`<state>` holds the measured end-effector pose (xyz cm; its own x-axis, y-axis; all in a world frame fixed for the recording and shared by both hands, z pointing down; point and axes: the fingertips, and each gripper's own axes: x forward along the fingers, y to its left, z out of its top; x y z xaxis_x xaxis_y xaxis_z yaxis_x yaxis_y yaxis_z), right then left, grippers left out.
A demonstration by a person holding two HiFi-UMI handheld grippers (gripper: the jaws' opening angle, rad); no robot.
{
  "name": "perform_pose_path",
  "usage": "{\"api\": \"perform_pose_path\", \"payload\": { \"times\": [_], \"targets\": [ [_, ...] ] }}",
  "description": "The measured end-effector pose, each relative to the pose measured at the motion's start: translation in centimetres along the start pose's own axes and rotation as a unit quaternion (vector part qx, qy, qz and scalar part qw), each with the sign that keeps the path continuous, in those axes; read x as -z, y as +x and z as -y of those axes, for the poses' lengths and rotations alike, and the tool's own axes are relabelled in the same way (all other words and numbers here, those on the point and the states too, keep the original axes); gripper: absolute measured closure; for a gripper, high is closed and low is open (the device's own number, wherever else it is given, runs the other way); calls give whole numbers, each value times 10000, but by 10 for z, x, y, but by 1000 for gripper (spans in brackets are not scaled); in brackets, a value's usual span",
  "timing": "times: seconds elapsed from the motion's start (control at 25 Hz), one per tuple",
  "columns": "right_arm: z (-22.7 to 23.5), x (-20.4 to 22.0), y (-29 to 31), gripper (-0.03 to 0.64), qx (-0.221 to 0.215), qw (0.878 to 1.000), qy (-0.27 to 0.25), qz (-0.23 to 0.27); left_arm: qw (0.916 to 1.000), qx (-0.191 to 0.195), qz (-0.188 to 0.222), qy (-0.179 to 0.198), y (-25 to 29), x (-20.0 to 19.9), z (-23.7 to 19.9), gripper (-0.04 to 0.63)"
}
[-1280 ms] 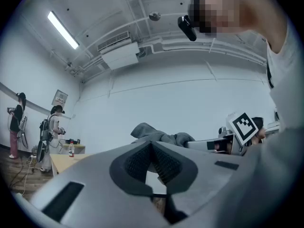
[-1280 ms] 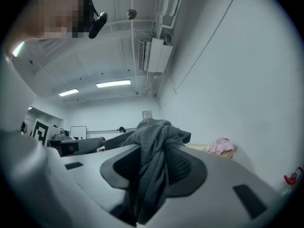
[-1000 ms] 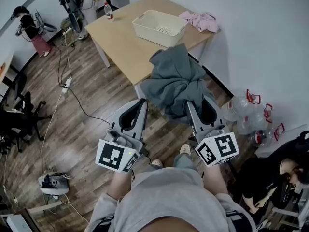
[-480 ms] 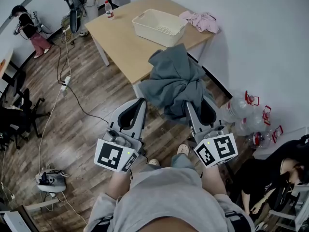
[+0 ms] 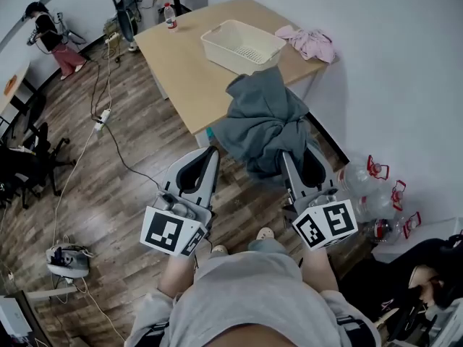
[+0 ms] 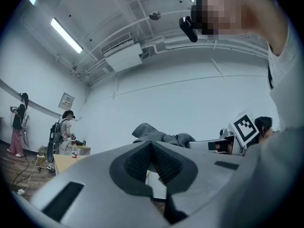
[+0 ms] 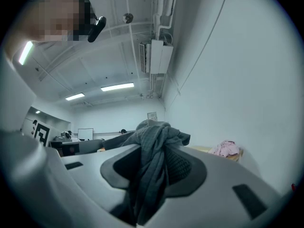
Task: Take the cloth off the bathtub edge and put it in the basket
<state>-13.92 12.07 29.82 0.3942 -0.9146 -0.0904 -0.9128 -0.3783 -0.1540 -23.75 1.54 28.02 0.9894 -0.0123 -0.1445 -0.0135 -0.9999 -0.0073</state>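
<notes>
A dark grey cloth point(image 5: 264, 118) hangs bunched in the air in front of me. My right gripper point(image 5: 286, 155) is shut on it; in the right gripper view the cloth point(image 7: 151, 175) runs down between the pads. To the cloth's left my left gripper point(image 5: 210, 151) has its pads together with nothing between them, and in the left gripper view the cloth point(image 6: 161, 137) shows beyond its jaws. The cream basket point(image 5: 242, 45) stands on the wooden table point(image 5: 181, 56) ahead, beyond the cloth. No bathtub is in view.
A pink cloth point(image 5: 311, 42) lies at the table's far right corner and a bottle point(image 5: 170, 16) at its far left. Clear water jugs point(image 5: 376, 186) stand on the floor by the right wall. Cables and a power strip point(image 5: 101, 121) lie on the floor at left, where people stand.
Both grippers and the hanging cloth have moved a little towards the table. The right grip on the cloth is unchanged.
</notes>
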Motion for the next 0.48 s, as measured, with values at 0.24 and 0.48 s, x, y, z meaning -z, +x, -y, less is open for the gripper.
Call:
{"api": "perform_pose_path", "payload": {
  "times": [0.24,0.48],
  "targets": [
    [48,-8,12,474,-274,9996,12,-32,9998,-183,27,20,47,5,17,598],
    [90,-16,18,474,-492,9988,-36,-52,9993,-353,52,65,86,9,35,599]
  ]
}}
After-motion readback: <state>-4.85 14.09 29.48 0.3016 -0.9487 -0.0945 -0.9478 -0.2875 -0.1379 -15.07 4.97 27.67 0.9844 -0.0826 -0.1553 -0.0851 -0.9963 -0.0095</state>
